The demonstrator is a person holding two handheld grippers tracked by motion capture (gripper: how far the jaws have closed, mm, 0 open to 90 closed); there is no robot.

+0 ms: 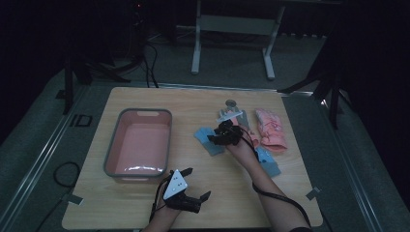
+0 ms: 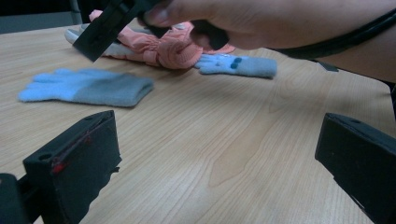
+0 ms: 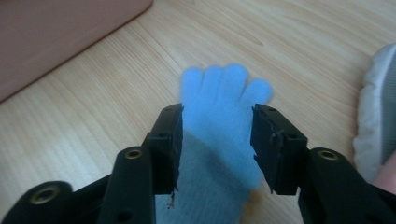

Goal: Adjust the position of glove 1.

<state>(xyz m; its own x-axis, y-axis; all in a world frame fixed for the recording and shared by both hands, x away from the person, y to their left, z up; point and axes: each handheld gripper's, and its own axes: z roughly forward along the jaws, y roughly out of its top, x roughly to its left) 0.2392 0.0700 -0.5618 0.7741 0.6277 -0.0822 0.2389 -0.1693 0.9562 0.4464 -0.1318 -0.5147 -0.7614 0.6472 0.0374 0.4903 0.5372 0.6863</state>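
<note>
A fixed camera looks forward and down over the pale wooden tabletop [image 1: 145, 203]. Each tongs-mounted camera skims it at close range, and all three views share the light-blue knitted glove [image 1: 209, 140] lying toward one o'clock.

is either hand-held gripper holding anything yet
Nothing held. The right hand-held gripper straddles the light blue knit glove's palm without clamping it; the left hand-held gripper is open.

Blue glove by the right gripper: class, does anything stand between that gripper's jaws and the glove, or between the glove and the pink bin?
Nothing visible does. The right gripper straddles the blue glove, one jaw on each side. Between glove and pink bin lies bare table.
</note>
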